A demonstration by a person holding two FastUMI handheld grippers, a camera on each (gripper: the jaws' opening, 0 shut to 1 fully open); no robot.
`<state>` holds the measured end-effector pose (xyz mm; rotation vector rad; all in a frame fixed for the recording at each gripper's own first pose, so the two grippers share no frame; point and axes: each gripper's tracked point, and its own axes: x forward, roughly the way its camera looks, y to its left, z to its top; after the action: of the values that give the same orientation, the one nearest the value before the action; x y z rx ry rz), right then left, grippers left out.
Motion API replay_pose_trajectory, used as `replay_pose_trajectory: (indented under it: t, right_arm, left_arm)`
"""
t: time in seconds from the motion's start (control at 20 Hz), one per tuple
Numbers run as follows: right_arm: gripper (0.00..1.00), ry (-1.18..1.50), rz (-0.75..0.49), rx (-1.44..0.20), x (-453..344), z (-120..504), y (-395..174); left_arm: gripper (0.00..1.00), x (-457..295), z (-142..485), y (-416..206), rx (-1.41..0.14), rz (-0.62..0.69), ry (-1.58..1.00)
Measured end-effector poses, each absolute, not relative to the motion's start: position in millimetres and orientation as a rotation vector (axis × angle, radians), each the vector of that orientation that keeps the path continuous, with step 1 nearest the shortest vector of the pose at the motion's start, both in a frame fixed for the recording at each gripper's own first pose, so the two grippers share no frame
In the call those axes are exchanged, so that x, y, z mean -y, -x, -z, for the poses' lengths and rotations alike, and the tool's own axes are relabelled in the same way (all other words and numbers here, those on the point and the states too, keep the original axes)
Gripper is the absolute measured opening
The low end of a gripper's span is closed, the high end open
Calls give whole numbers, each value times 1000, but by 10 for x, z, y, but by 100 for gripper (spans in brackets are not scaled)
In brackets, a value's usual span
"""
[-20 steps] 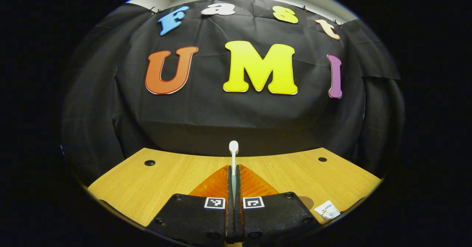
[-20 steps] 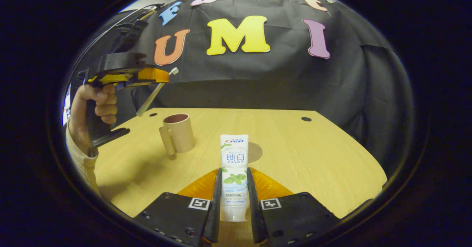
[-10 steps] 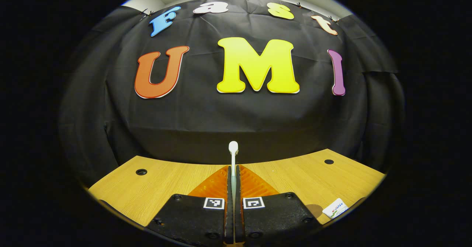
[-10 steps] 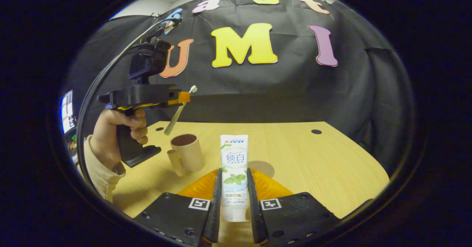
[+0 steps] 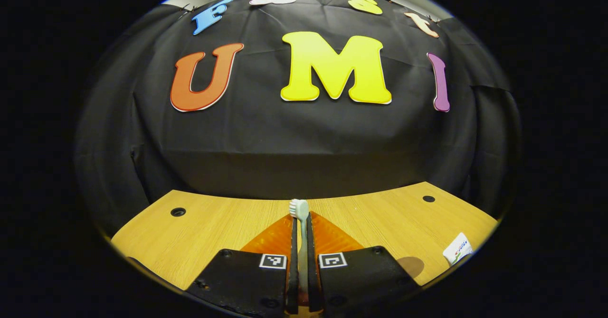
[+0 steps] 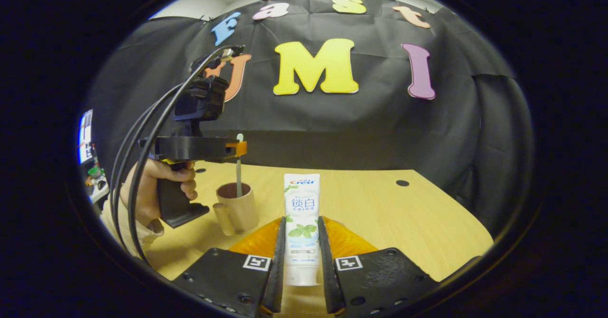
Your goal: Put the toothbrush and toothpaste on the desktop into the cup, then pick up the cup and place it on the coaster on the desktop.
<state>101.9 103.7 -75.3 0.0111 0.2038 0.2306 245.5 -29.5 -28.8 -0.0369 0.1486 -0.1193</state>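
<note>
Nearest us, our right tongs (image 6: 301,261) clamp the toothpaste (image 6: 301,223) upright above the bench (image 6: 403,223). Farther left, our left tongs (image 6: 240,148) pinch the toothbrush (image 6: 239,178) vertically, its lower end inside the cup (image 6: 236,206) standing on the bench.

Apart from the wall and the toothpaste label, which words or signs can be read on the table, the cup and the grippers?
Sticker on the table: too small to read.
Cup: no text seen.
Left gripper and right gripper: square coded markers, no words.
</note>
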Motion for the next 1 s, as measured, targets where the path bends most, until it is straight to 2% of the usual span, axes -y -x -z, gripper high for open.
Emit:
replay_pose_trajectory:
  t: [0.1,0.15,0.25,0.3,0.35,0.4,0.45,0.9,1.0]
  right_arm:
    - [35,-10,-231,-202,-1080,730,-1049]
    - [35,-7,-227,-199,-1097,720,-1067]
    - [35,-13,-230,-191,-1173,672,-1100]
    - [37,-14,-228,-187,-1212,642,-1124]
    - [35,-13,-226,-181,-1243,610,-1144]
    - [35,-20,-231,-176,-1291,585,-1159]
    - [35,-32,-241,-174,-1350,553,-1178]
    - [37,-49,-291,-111,-1901,281,-1448]
    - [34,-58,-303,-86,-2072,194,-1515]
  left_arm:
    - [20,207,303,-2381,-157,92,28]
    - [38,181,302,-2375,-163,91,22]
    - [52,168,302,-2330,-168,102,20]
    - [70,136,314,-2286,-167,106,28]
    - [78,121,318,-2260,-167,118,30]
    - [93,92,305,-2239,-165,123,31]
    - [100,42,298,-2221,-155,115,25]
    - [100,-619,289,-1927,-90,64,-26]
    - [100,-803,204,-1927,-52,25,-27]
